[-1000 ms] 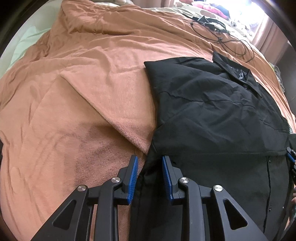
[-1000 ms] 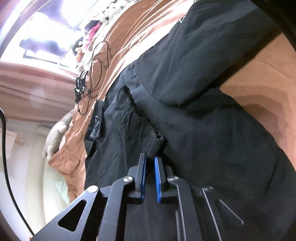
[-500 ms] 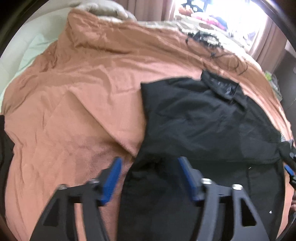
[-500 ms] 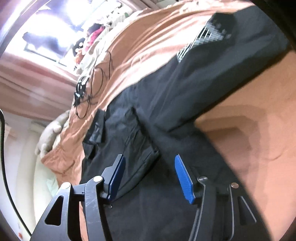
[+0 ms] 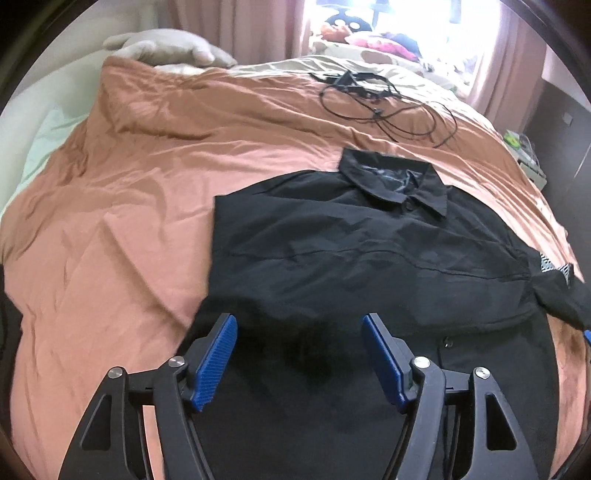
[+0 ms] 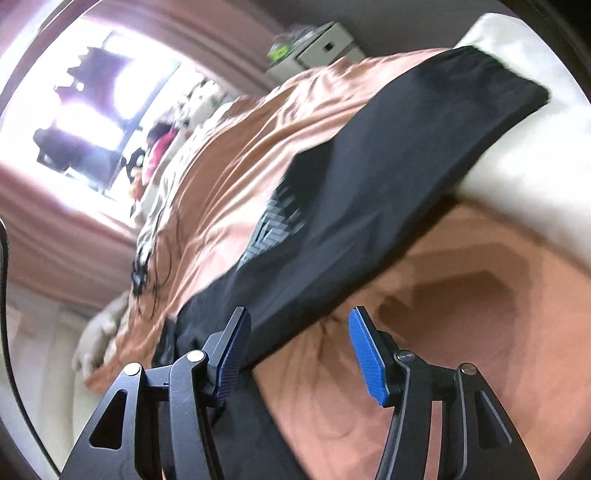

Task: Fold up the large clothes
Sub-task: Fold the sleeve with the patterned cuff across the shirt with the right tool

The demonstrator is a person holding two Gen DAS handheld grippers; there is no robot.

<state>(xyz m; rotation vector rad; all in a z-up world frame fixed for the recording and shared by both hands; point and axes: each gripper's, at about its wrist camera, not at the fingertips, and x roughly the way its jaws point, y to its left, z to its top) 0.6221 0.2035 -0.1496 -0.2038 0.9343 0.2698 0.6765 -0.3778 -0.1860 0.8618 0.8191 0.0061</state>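
My left gripper (image 5: 299,354): jaws apart after a slight recent narrowing, nothing clamped, hovering over near hem of black shirt (image 5: 369,251). My right gripper (image 6: 299,350): jaws apart, steady, empty, above shirt's sleeve (image 6: 388,184) edge. Shirt lies flat on orange blanket (image 5: 129,221), left side folded inward, collar (image 5: 395,177) at far end. Beyond collar: black cable (image 5: 384,107) tangle, then window (image 5: 402,14).

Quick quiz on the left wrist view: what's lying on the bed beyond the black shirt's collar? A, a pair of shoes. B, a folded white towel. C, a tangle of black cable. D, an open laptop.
C: a loose tangle of black cable lies on the orange blanket, past the collar of the black shirt.
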